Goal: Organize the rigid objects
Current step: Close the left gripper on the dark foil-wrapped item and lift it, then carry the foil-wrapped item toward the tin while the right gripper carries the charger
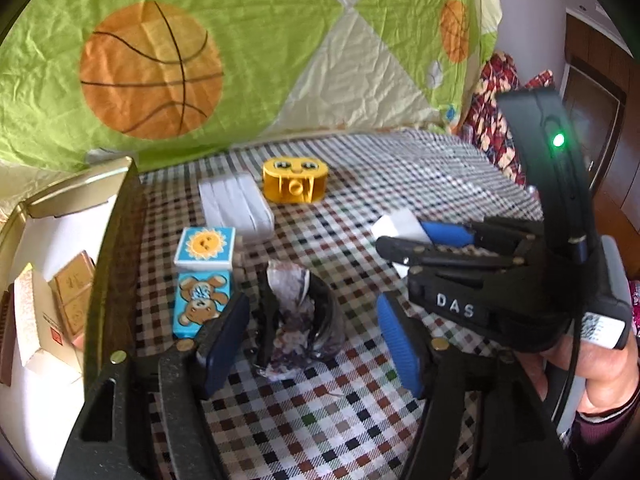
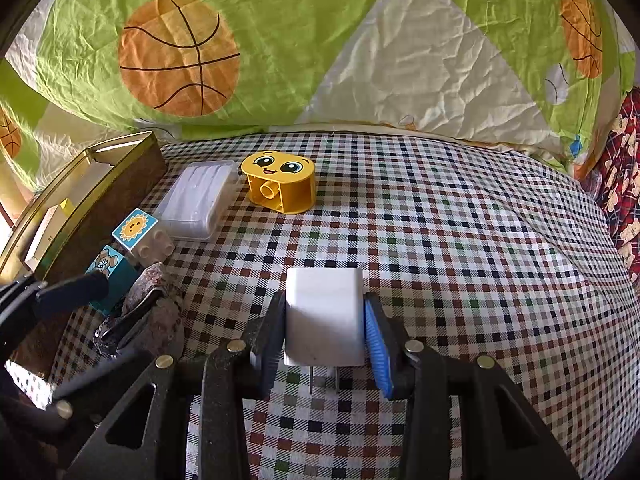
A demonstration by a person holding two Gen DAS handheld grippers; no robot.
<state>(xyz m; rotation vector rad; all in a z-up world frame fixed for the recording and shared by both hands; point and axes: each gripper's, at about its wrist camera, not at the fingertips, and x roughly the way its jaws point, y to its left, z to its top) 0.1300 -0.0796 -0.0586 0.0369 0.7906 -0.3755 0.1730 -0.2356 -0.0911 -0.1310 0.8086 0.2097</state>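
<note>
My right gripper point(image 2: 325, 330) is shut on a white plug adapter point(image 2: 324, 316), prongs pointing back at the camera; it also shows in the left wrist view point(image 1: 400, 226). My left gripper point(image 1: 316, 338) is open around a crumpled dark wrapper-like object point(image 1: 298, 312) on the checked cloth point(image 2: 460, 260), fingers not touching it. A yellow smiley-face block point(image 2: 280, 186), a clear plastic case point(image 2: 198, 200), a sun block point(image 2: 138, 232) and a bear block point(image 1: 200, 300) lie on the cloth.
A gold-rimmed tin box point(image 1: 60, 280) with packets inside stands at the left edge. A green basketball-print quilt point(image 2: 320, 40) rises behind. A red patterned fabric point(image 2: 624, 184) lies at the right.
</note>
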